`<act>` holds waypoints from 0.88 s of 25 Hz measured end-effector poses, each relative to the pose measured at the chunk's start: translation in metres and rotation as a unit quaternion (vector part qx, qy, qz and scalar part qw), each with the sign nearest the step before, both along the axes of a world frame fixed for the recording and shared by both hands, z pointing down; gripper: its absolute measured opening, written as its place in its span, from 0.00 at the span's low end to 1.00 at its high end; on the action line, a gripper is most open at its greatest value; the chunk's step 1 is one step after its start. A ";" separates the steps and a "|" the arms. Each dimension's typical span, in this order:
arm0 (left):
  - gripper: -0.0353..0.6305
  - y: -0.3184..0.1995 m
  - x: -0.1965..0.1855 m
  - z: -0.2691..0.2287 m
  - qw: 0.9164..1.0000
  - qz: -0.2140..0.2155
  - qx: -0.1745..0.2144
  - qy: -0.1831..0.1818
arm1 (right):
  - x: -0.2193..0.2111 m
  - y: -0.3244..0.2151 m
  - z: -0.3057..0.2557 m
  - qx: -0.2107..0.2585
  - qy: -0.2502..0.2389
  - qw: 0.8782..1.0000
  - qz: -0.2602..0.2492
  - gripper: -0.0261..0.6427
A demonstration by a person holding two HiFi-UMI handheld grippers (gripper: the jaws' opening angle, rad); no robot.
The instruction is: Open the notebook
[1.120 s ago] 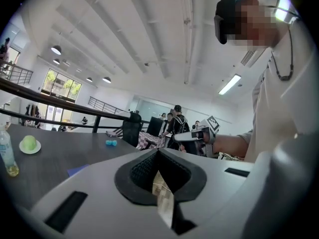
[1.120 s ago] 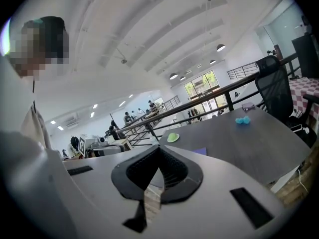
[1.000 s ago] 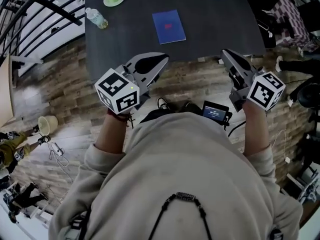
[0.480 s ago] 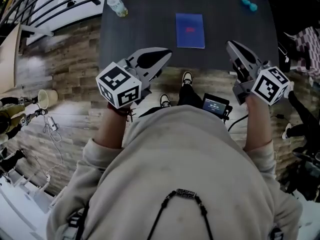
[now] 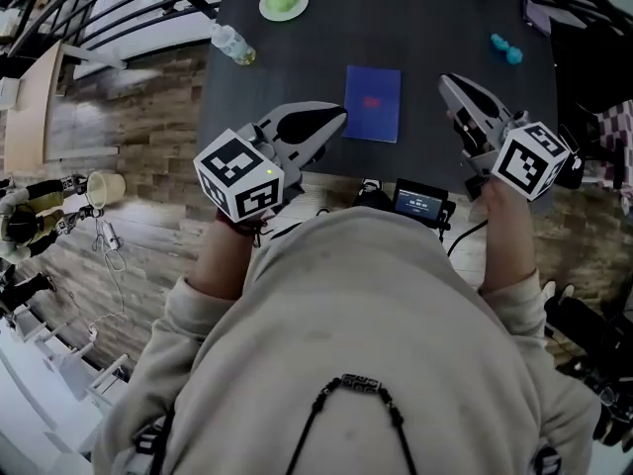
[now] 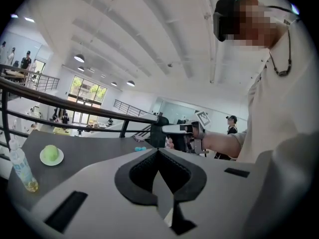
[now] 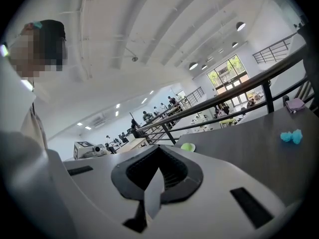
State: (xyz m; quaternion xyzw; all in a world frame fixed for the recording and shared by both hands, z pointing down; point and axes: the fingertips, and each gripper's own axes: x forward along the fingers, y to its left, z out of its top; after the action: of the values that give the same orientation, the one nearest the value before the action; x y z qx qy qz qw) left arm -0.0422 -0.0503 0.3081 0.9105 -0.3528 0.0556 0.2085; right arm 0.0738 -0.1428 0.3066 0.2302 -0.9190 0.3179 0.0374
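I've neared the bench (image 5: 297,57); my left hand-held gripper (image 5: 339,118) and right hand-held gripper (image 5: 447,81), jaws together on nothing, now flank the unopened notebook (image 5: 373,103).

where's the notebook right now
In the head view the notebook lies closed near the front edge of the dark table, between the left gripper and right gripper.
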 end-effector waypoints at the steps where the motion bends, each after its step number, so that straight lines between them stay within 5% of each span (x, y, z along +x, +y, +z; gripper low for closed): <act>1: 0.06 -0.005 0.005 0.003 1.000 0.004 -0.002 -0.013 | 0.003 -0.008 0.003 -0.003 -0.002 1.000 0.000 0.06; 12: 0.06 -0.051 0.093 0.000 0.998 0.008 -0.034 -0.056 | 0.095 -0.059 0.022 -0.057 -0.041 0.998 -0.001 0.06; 22: 0.06 -0.077 0.077 0.016 0.997 0.047 -0.034 -0.059 | 0.084 -0.067 0.037 -0.059 -0.047 0.997 0.035 0.06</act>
State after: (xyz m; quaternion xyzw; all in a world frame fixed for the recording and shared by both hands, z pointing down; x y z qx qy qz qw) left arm 0.0344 -0.1274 0.3246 0.9134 -0.3196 0.1310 0.2152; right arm 0.1583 -0.2102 0.3438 0.2439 -0.8909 0.3830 -0.0035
